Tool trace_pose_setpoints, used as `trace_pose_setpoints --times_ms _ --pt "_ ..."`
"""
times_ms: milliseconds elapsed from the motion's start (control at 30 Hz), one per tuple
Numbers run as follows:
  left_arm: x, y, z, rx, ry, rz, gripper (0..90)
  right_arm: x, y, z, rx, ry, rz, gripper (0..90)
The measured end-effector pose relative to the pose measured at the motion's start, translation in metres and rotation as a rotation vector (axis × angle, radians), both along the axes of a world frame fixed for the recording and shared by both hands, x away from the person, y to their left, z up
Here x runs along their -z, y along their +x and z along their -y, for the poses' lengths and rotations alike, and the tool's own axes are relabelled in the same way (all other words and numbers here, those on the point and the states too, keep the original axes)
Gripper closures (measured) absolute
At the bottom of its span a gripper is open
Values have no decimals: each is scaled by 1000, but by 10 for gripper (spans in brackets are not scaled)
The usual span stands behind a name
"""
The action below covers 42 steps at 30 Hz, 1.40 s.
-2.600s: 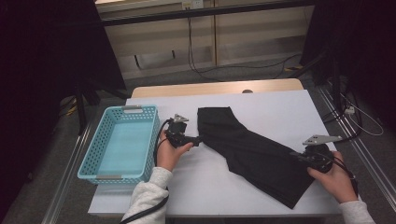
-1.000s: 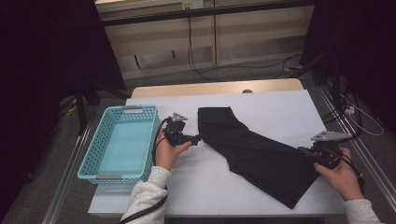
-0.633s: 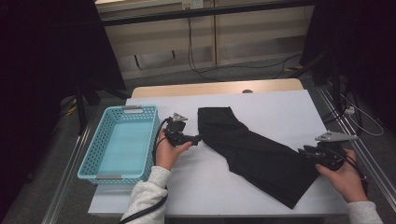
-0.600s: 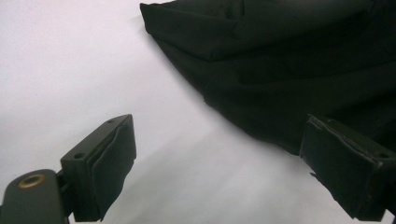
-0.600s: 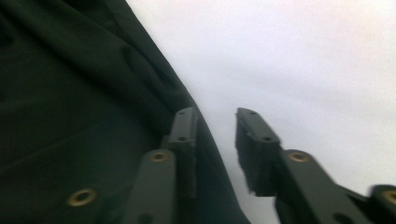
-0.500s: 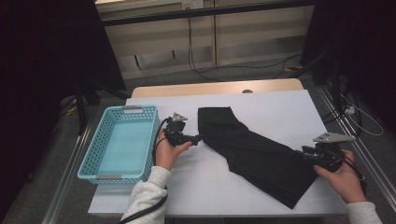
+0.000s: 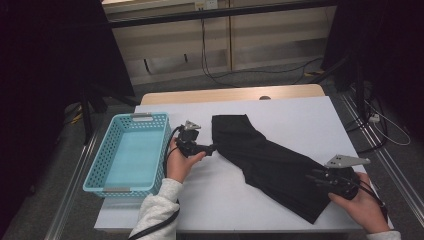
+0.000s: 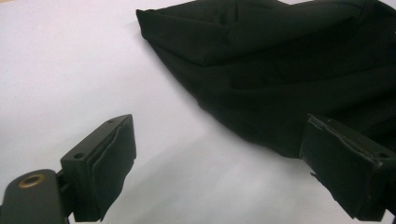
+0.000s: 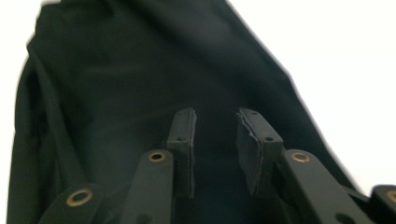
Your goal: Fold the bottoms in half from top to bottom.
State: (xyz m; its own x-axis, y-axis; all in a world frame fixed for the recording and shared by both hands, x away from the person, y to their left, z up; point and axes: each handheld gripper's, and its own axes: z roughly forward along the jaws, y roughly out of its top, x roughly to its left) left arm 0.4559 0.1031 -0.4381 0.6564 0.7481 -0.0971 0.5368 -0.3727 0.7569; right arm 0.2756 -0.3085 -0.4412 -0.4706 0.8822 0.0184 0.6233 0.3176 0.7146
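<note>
On your left sits the empty blue basket (image 7: 132,152). Your left gripper (image 7: 212,148) holds its jaws wide, resting at the near edge of the black garment (image 7: 272,162), nothing pinched between them. That garment lies folded in a diagonal strip across the white table (image 7: 225,200). Your right gripper (image 7: 314,176) hovers over its lower end, jaws narrow with a gap, having just opened and eased back, no cloth pinched. You look to be regripping: next, close on both ends.

A black cloth (image 7: 270,162) (folded, creased) lies flat and slantwise across the white table (image 7: 220,200).
</note>
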Motion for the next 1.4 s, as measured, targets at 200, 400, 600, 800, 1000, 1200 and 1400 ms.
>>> trace_pose_setpoints --times_ms 200,400,600,800,1000,1200,1400 --pt "0 0 3 17 15 -1 107 9 -3 1 -20 -25 -50 900" --pt "0 2 0 8 6 -2 107 7 -8 3 -45 -32 -68 900" --pt "0 1 2 13 17 2 106 -3 -3 -12 -35 40 19 689" --pt "2 0 4 17 25 -4 106 2 14 -44 -84 22 21 615" --pt "5 1 1 -2 29 -3 107 2 37 -22 22 14 69 502" --pt "7 6 -2 -16 36 -15 106 6 56 6 118 32 54 438" --pt "9 13 3 -37 12 -15 106 13 59 12 125 8 6 448"
